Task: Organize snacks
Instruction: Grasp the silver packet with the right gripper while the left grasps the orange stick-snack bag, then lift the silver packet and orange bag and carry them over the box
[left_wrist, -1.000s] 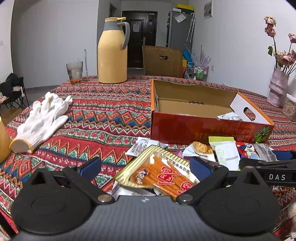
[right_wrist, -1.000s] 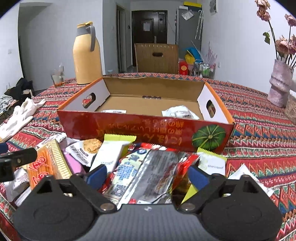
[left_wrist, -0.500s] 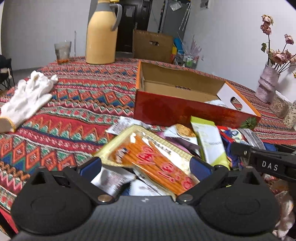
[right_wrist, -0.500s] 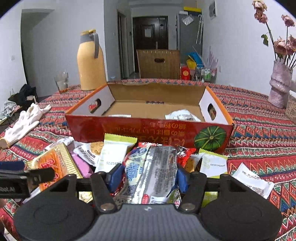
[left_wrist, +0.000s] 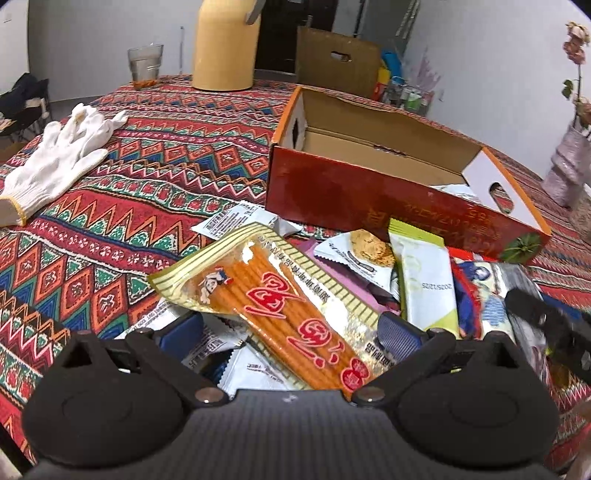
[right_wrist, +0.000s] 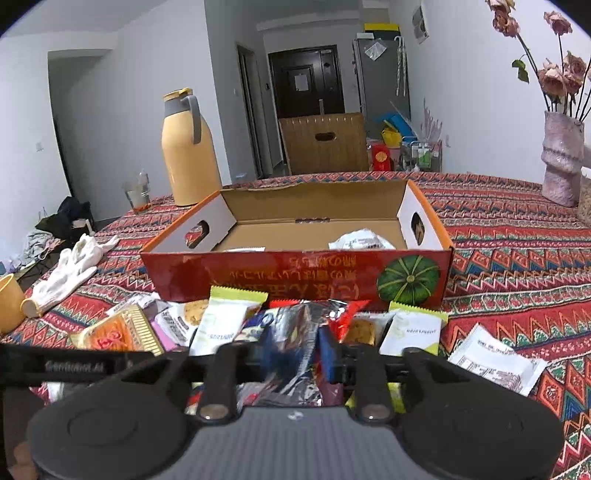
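A heap of snack packets lies on the patterned tablecloth in front of a red cardboard box (right_wrist: 295, 273). My left gripper (left_wrist: 291, 332) is open, its fingers (left_wrist: 184, 332) on either side of a gold packet of orange sticks (left_wrist: 280, 302) without pressing it. The jaws of my right gripper (right_wrist: 301, 354) are closing, and the blue pads squeeze a crumpled silver and blue packet (right_wrist: 295, 325) between them. Green and white packets (right_wrist: 229, 321) lie beside it. The box (left_wrist: 369, 199) stands open, with a white packet (right_wrist: 360, 242) inside.
A yellow thermos jug (right_wrist: 186, 158) and a glass (right_wrist: 136, 195) stand at the table's far left. White gloves (left_wrist: 59, 158) lie on the left, a yellow cup (right_wrist: 9, 302) at the left edge. A vase of dried flowers (right_wrist: 561, 158) is far right. A chair (right_wrist: 325, 144) stands behind the table.
My right jaws have gone from wide open to pinched on the silver packet. My left gripper has tilted down and moved in over the orange stick packet, still open.
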